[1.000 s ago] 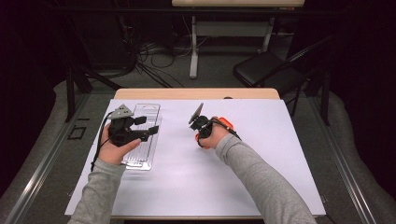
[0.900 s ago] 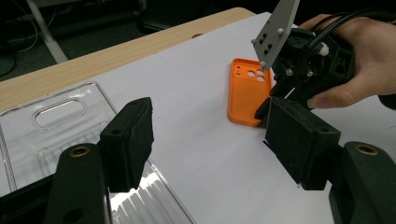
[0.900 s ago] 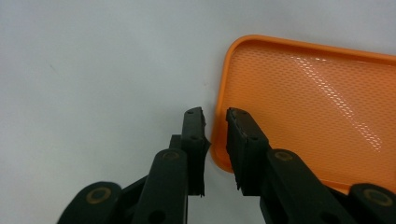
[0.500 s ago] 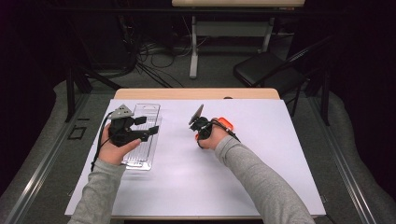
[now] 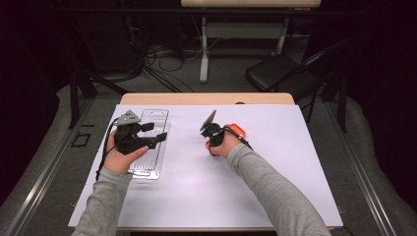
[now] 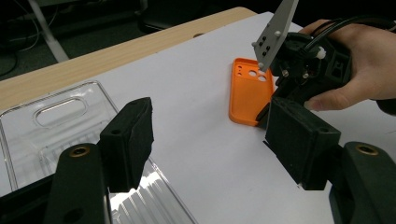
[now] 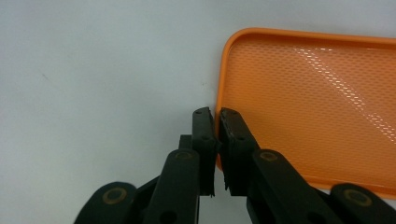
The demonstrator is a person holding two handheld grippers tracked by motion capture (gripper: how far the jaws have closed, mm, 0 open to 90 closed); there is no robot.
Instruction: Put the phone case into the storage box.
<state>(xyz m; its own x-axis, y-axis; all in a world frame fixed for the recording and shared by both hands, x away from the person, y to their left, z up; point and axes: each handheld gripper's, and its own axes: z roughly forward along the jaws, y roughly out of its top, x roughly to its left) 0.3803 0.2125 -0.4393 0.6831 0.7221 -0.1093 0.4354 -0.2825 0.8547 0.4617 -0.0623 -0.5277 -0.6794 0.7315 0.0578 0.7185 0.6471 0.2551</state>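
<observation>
Now, right hand-held gripper [image 7: 216, 116] pinching orange case [image 7: 317, 98] rim

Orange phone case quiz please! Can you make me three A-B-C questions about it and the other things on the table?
1. Where does the orange phone case lie?
A on the white table cover
B on a chair
C on the floor

2. How many clear trays are on the table?
A one
B three
C five

3. How are the left gripper's jaws?
A open, holding nothing
B shut on a cup
C shut on a spoon

Answers: 1 A, the case rests flat on the cover, its rim pinched by the right gripper, whose jaws have just been closing. 2 A, a single tray lies under the left gripper. 3 A, a wide empty gap shows between its pads.
</observation>
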